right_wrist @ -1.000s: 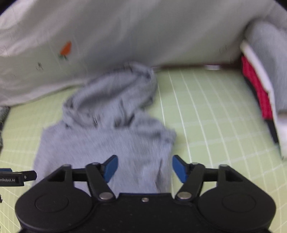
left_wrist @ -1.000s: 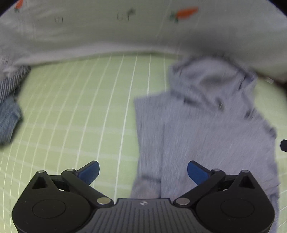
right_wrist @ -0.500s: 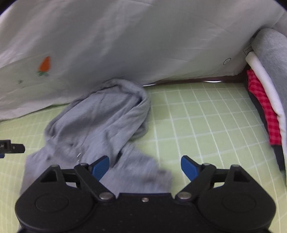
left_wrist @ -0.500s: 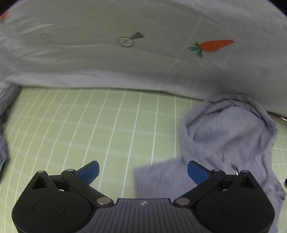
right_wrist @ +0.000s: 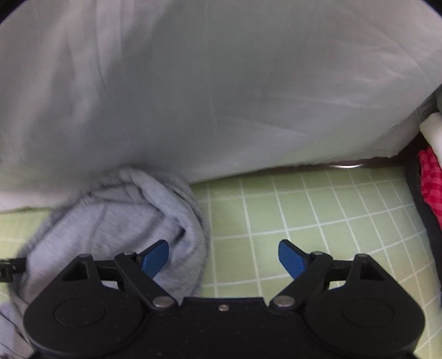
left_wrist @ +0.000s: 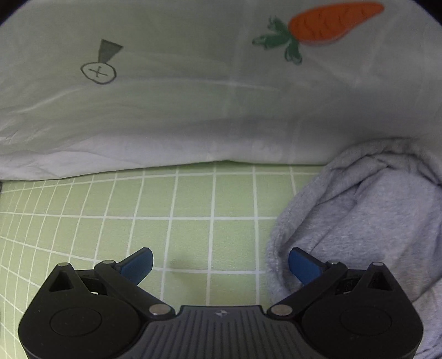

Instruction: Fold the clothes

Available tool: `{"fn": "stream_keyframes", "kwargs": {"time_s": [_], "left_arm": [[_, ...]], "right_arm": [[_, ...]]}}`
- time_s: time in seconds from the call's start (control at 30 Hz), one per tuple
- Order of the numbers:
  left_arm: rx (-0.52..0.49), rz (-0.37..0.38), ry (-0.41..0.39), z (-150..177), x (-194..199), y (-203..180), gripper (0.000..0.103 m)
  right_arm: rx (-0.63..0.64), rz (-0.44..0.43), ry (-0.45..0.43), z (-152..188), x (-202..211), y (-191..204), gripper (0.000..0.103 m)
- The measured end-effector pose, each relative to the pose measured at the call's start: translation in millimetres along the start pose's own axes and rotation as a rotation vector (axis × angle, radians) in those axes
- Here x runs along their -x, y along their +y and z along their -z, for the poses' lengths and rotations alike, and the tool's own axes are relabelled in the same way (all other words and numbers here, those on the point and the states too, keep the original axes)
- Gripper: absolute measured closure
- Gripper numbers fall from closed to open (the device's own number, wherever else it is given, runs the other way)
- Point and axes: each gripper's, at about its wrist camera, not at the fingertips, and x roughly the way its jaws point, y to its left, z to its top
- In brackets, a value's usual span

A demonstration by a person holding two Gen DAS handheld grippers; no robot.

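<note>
Grey fleece fills our view: a hooded sweatshirt (left_wrist: 367,221) lies bunched on a pale green cutting mat (left_wrist: 193,204) ruled with white grid lines. From our left wrist camera, the garment's hood sits to the right, and the left gripper (left_wrist: 220,263) hangs with its blue fingers spread wide, the right finger over the hood's edge, holding nothing. From our right wrist camera, the hood (right_wrist: 124,221) sits to the left, and the right gripper (right_wrist: 223,258) is likewise spread wide and empty. Behind the mat hangs a white sheet (left_wrist: 193,110) printed with an orange carrot (left_wrist: 331,22). Red checked fabric (right_wrist: 429,179) shows at the far right.
</note>
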Motion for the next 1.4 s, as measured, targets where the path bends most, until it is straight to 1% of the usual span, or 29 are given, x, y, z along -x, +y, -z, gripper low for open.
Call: {"fn": "stream_keyframes", "kwargs": {"time_s": [0.1,0.17,0.2,0.23,0.33,0.4,0.47,0.5,0.57,0.67,0.7,0.8,0.83,0.9,1.0,1.1,1.23,1.33,1.4], "left_arm": [[-0.006,-0.064,0.000,0,-4,-2,0.000],[-0.008,-0.106,0.000,-1,-6,-3,0.000],[0.025,-0.113,-0.009,0,0,3,0.000],[0.063,-0.103,-0.027,1,9,9,0.000],[0.145,-0.066,-0.131,12,46,22,0.000],[0.169,-0.066,-0.199,23,75,27,0.000],[0.181,-0.068,-0.251,37,98,30,0.000],[0.186,-0.073,-0.261,44,107,33,0.000],[0.222,-0.070,-0.254,58,121,41,0.000],[0.285,-0.034,-0.243,82,140,59,0.000],[0.291,-0.030,-0.247,91,147,64,0.000],[0.269,-0.021,-0.257,118,163,70,0.000],[0.255,-0.025,-0.250,126,166,71,0.000],[0.248,-0.031,-0.204,139,164,72,0.000],[0.252,0.004,-0.116,159,160,73,0.000],[0.249,0.050,-0.084,177,164,75,0.000],[0.220,0.076,-0.098,184,171,71,0.000],[0.205,0.089,-0.140,175,177,70,0.000],[0.214,0.112,-0.175,168,182,72,0.000]], "right_arm": [[0.036,0.069,0.010,2,-2,-3,0.019],[0.034,0.107,-0.012,4,7,-10,0.019],[0.028,0.117,-0.034,4,15,-14,0.019],[0.021,0.117,-0.056,5,25,-16,0.019],[-0.016,0.110,-0.125,11,60,-22,0.019],[-0.035,0.113,-0.180,18,90,-23,0.019],[-0.019,0.123,-0.230,29,116,-20,0.019],[-0.010,0.128,-0.253,35,128,-19,0.019],[0.018,0.140,-0.283,49,147,-19,0.019],[0.019,0.140,-0.304,73,174,-22,0.019],[0.011,0.135,-0.306,80,182,-24,0.019],[0.000,0.129,-0.304,106,202,-25,0.018],[0.003,0.130,-0.296,115,206,-23,0.018],[0.000,0.129,-0.253,132,207,-22,0.018],[-0.025,0.127,-0.185,153,206,-20,0.019],[-0.054,0.116,-0.152,164,209,-18,0.019],[-0.061,0.102,-0.152,168,210,-13,0.019],[-0.050,0.085,-0.150,165,206,-9,0.019],[-0.046,0.067,-0.139,165,203,-3,0.019]]}}
